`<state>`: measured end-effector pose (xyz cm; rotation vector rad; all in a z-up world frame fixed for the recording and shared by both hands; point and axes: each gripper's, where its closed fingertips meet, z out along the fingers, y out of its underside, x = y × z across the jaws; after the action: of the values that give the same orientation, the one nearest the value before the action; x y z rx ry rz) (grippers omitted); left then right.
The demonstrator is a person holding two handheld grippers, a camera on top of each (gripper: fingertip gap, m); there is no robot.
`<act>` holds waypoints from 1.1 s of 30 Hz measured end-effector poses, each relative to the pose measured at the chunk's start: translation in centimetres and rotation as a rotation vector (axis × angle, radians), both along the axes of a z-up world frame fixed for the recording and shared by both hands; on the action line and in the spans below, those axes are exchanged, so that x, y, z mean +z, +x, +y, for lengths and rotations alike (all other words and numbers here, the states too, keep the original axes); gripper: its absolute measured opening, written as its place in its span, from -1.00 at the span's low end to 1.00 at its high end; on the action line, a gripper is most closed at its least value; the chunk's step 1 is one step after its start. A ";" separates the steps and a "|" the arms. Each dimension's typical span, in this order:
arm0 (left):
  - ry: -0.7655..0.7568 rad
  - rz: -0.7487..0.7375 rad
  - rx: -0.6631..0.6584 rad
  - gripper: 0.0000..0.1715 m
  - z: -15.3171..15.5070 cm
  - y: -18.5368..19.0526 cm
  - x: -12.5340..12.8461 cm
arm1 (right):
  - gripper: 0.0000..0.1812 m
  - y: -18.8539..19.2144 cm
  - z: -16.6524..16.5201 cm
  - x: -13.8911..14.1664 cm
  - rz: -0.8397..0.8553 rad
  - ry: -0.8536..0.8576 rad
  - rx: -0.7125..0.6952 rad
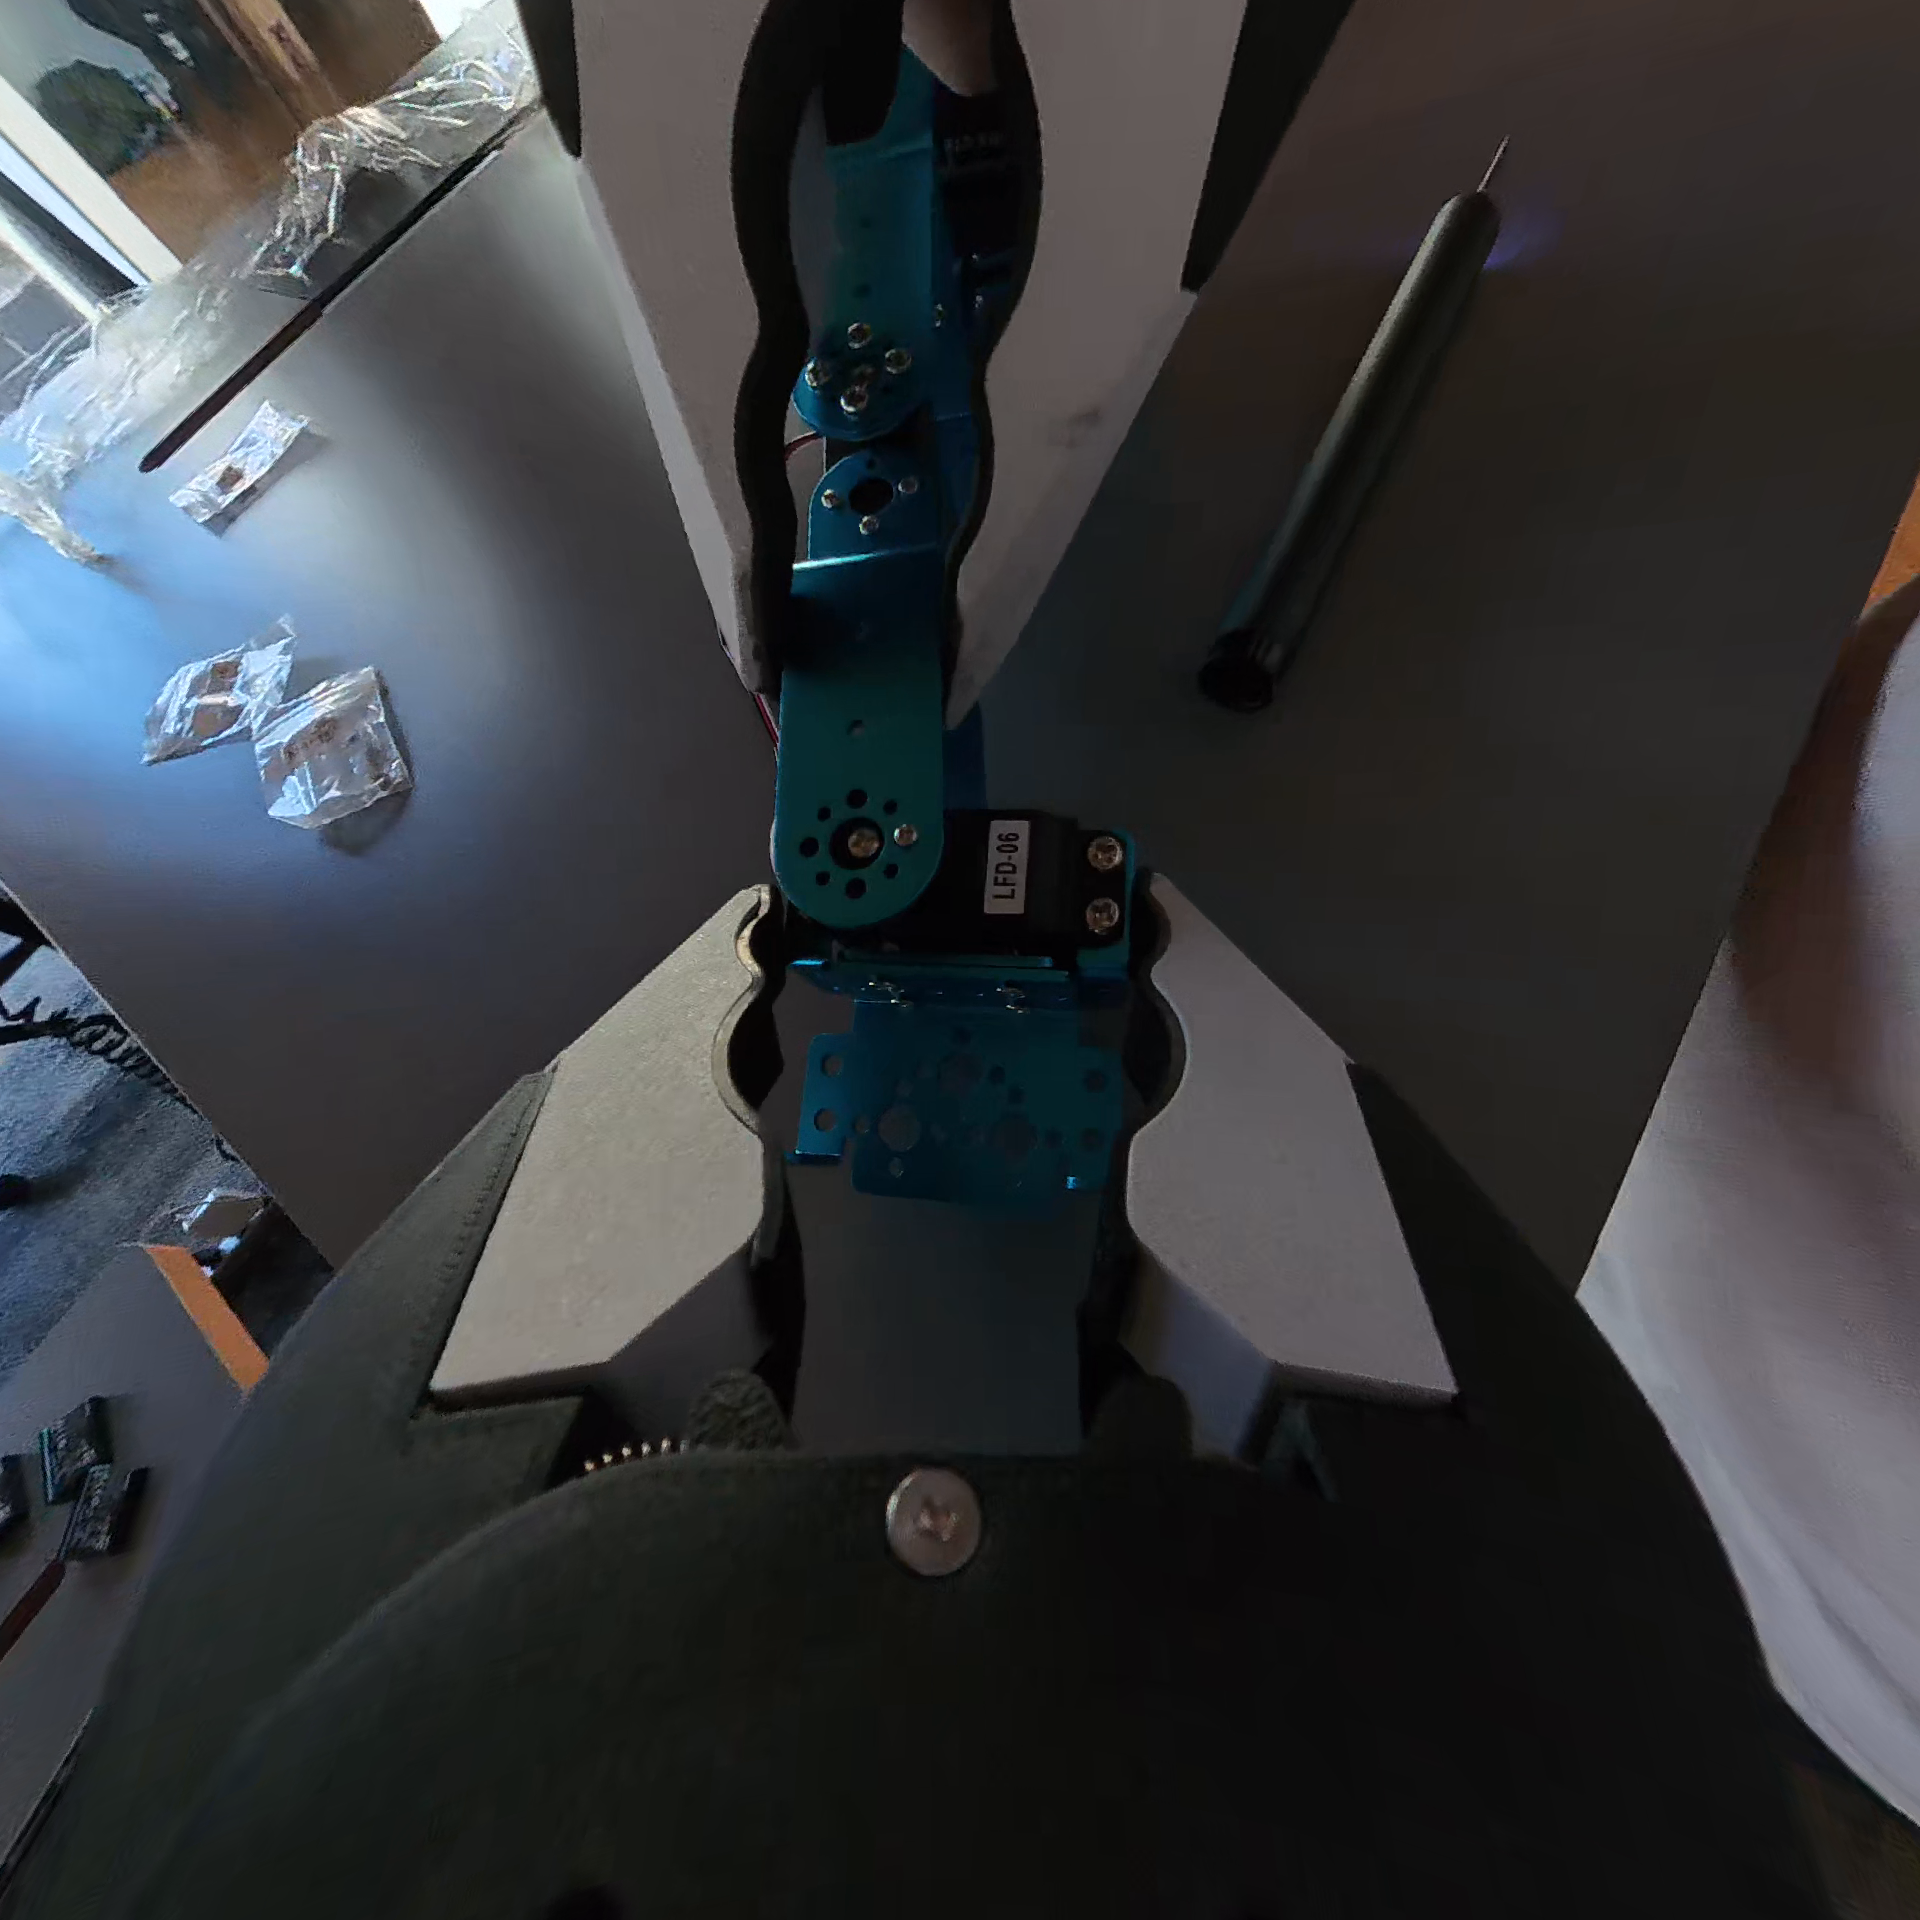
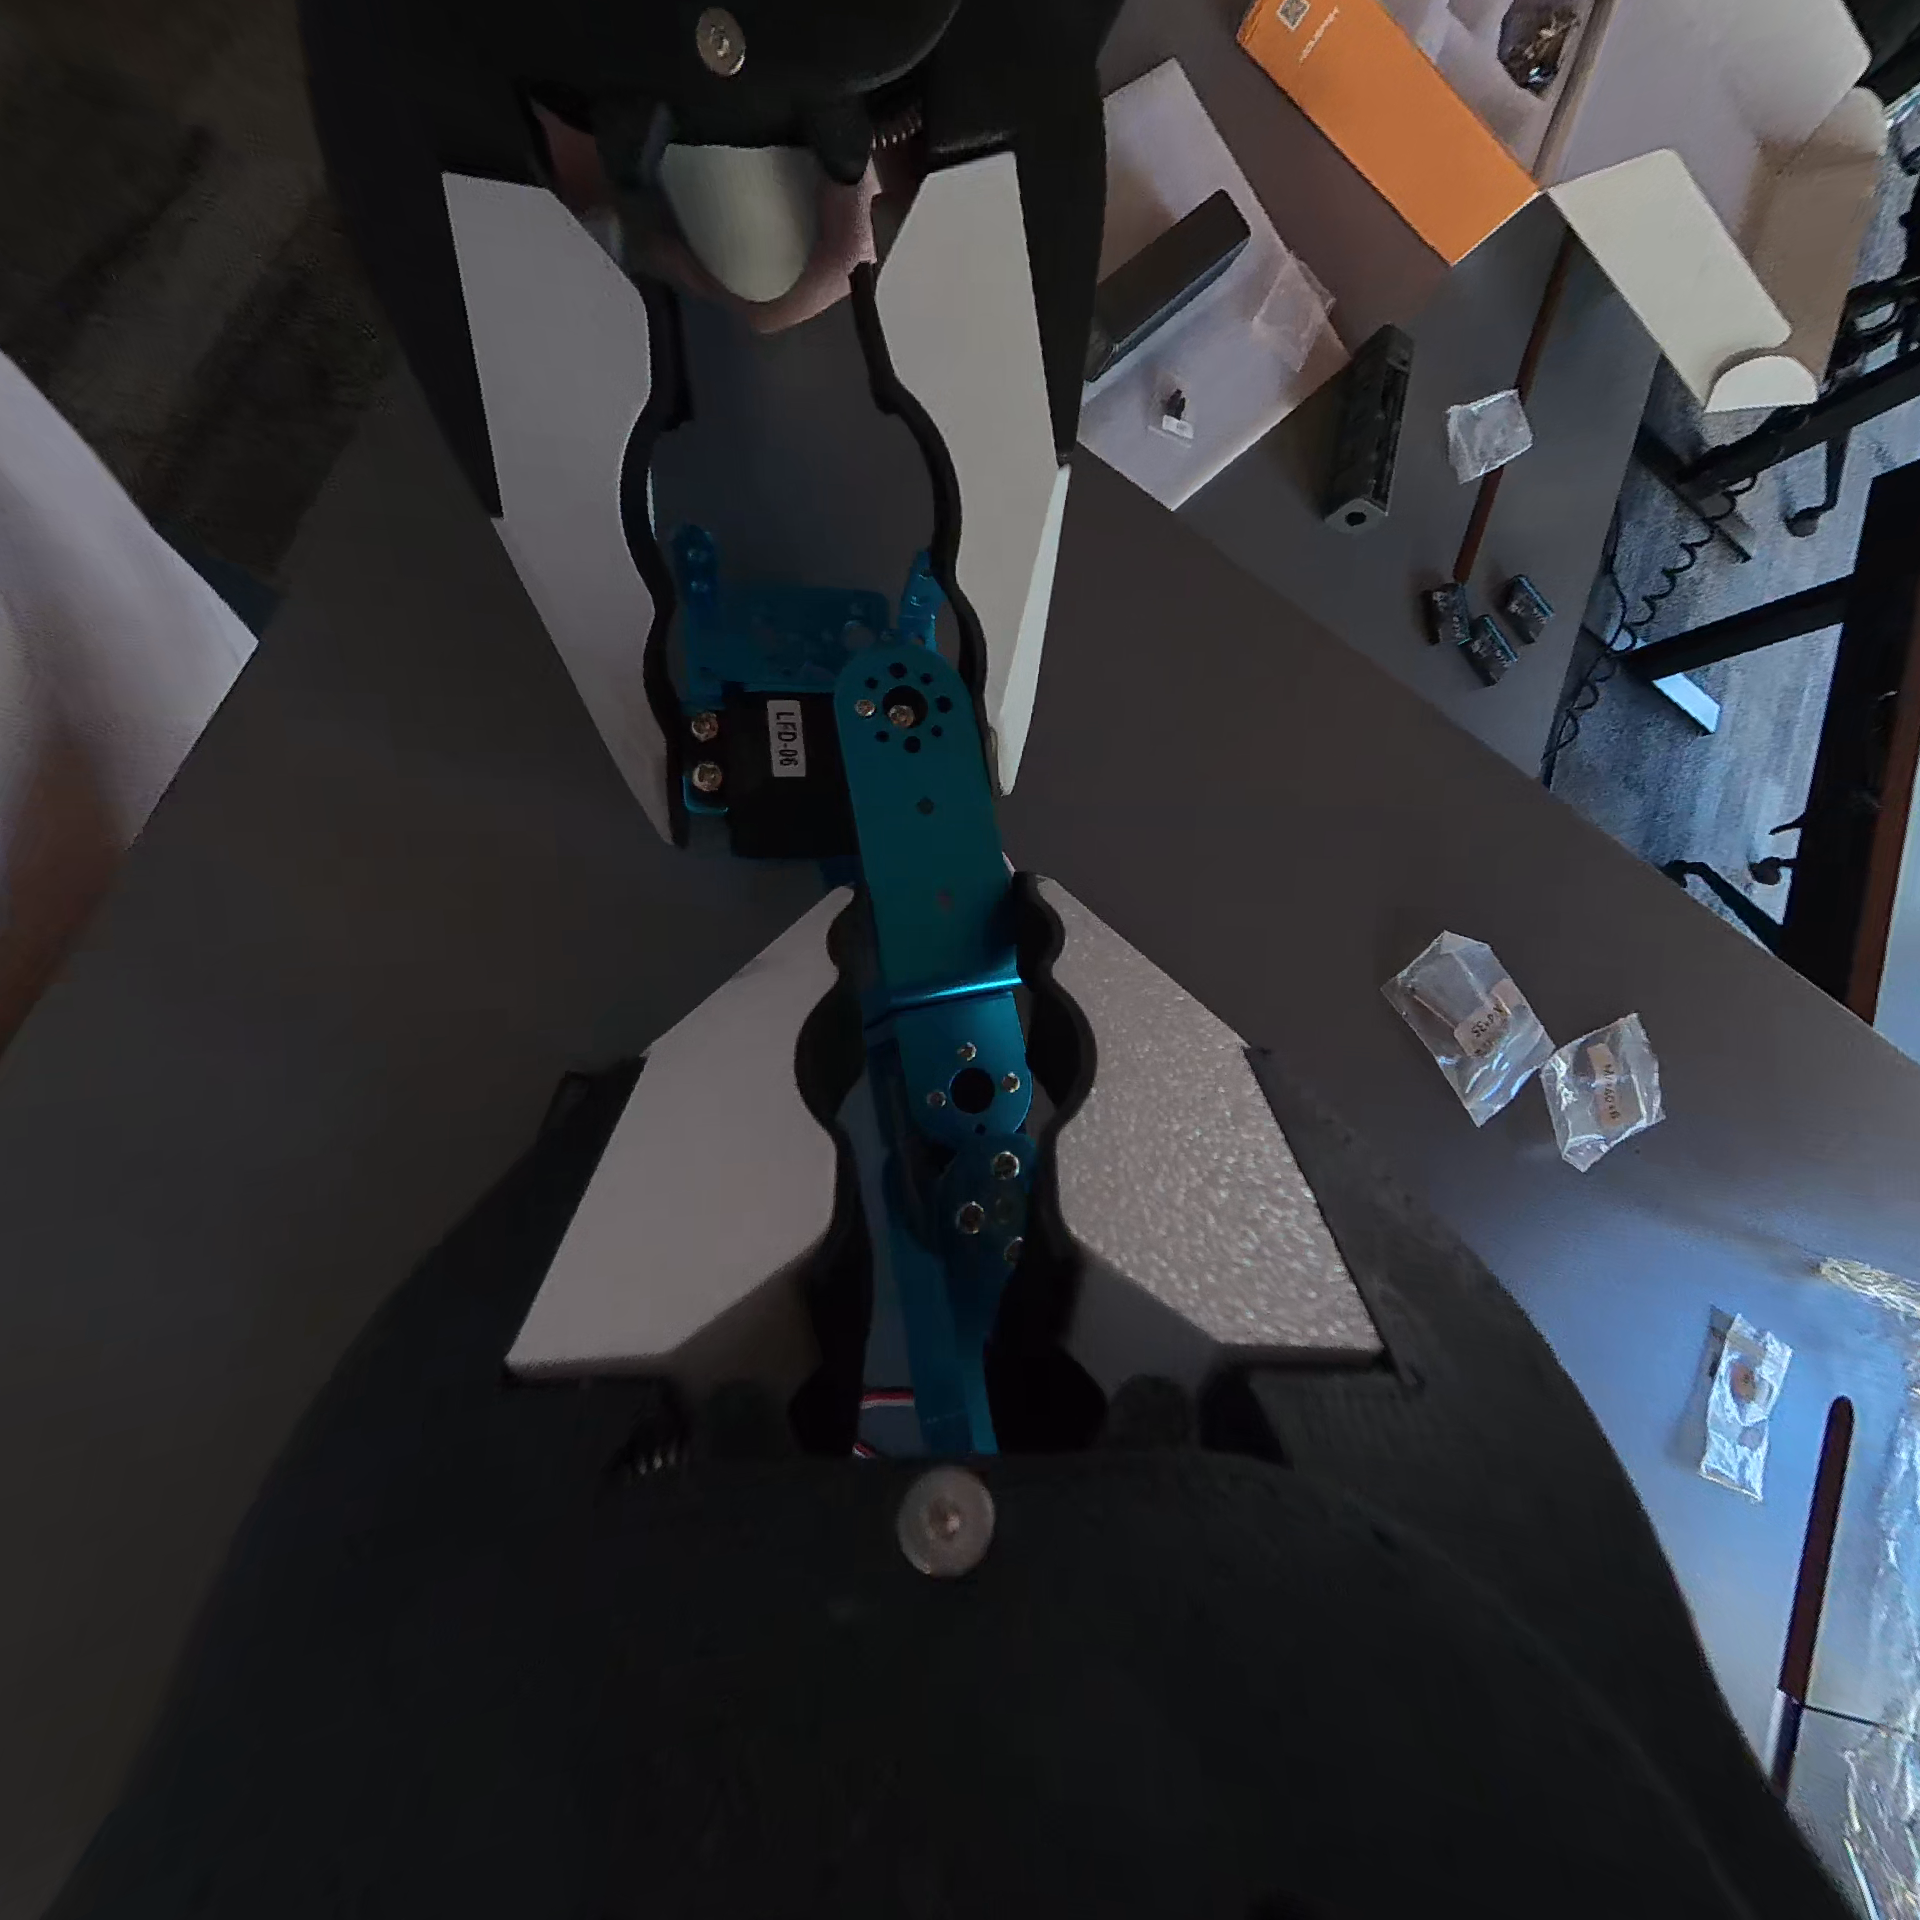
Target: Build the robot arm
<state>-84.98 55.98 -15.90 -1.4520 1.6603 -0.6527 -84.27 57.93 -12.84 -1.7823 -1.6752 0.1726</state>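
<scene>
A blue metal arm assembly is held over the grey table (image 1: pixel 468 727) between both grippers. My left gripper (image 1: pixel 961 920) is shut on its blue bracket (image 1: pixel 956 1101), which carries a black servo (image 1: pixel 1013 873). A blue link (image 1: pixel 857 748) runs from the servo's horn away into my right gripper (image 1: pixel 862 675), which comes in from the top. In the right wrist view, my right gripper (image 2: pixel 940 904) is shut on the blue link (image 2: pixel 925 831). The left gripper (image 2: pixel 836 800) faces it and holds the servo (image 2: pixel 779 769) and bracket (image 2: pixel 769 623).
A dark screwdriver (image 1: pixel 1351 436) lies on the table at the right. Small clear bags of parts (image 1: pixel 281 717) lie at the left and show in the right wrist view (image 2: pixel 1517 1039). An orange-and-white box (image 2: pixel 1382 125), a black bar (image 2: pixel 1366 426) and small modules (image 2: pixel 1486 623) lie farther off. A white sleeve (image 1: pixel 1787 1143) shows at the right.
</scene>
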 end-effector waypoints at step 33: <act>-0.053 -0.003 0.018 -0.23 0.0 0.4 0.1 | -0.71 0.2 0.0 0.1 0.023 0.056 0.016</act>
<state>-84.60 55.99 -15.78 -1.5015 1.6369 -0.6925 -84.04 57.97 -12.71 -1.7194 -1.6631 0.1508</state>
